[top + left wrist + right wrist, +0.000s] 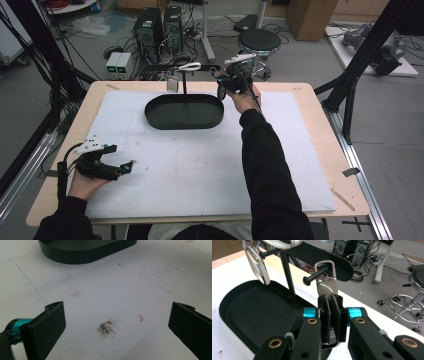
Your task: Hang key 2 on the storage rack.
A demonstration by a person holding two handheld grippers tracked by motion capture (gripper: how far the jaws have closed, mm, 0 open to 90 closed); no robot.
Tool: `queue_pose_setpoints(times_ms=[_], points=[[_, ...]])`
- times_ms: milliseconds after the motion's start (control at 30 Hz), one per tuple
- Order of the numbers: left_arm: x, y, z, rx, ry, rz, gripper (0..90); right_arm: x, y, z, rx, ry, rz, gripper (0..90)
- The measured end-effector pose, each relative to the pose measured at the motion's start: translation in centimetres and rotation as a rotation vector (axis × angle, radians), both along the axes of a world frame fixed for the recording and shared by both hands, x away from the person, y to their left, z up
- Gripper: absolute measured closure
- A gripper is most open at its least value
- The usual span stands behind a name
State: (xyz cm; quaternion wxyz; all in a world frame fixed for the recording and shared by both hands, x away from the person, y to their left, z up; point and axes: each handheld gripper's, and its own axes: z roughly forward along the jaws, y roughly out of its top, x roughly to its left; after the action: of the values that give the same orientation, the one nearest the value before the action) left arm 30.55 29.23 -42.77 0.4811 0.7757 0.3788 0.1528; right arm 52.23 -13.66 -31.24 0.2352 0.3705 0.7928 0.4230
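Note:
A black oval tray (184,124) carries a thin black stand (185,82) with level pegs. In the right gripper view a beige tag with a metal clasp (326,287) hangs on one round-tipped peg (314,275), the clasp looped over it. My right gripper (330,299) is shut on the tag's lower end; in the high view this gripper (222,89) sits at the tray's far right end. Another clear tag (257,263) hangs from a peg to the left. My left gripper (126,168) rests low over the white mat, jaws wide open (117,315) with nothing between them.
A white mat (200,165) covers most of the wooden table (320,125). The tray's wall (87,253) lies ahead of the left gripper. A white carabiner (190,66) sits on top of the stand. A stool (259,40) and computer cases (160,27) stand beyond the far edge.

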Motion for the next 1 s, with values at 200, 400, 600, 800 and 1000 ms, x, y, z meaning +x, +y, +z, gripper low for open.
queue_pose_setpoints(times_ms=[200, 400, 600, 800, 1000], points=[[0.0, 0.0, 0.0, -0.001, 0.000, -0.001, 1.7, 0.8, -0.4, -0.8, 0.034, 0.028, 0.006, 82.5], [-0.1, 0.1, 0.0, -0.005, -0.006, 0.004, 1.7, 1.1, -1.4, -1.1, 0.104, 0.102, -0.019, 53.5], [-0.2, 0.1, 0.1, -0.002, -0.006, 0.005, 1.7, 0.8, -2.0, -1.5, 0.131, 0.167, 0.007, 8.1], [-0.2, 0.1, 0.1, -0.002, -0.006, 0.004, 1.7, -0.5, -3.6, -2.1, 0.167, 0.116, -0.035, 0.6], [-0.2, 0.1, 0.1, -0.003, -0.006, 0.005, 1.7, -1.8, -5.6, -2.4, 0.164, 0.128, 0.012, 0.7]])
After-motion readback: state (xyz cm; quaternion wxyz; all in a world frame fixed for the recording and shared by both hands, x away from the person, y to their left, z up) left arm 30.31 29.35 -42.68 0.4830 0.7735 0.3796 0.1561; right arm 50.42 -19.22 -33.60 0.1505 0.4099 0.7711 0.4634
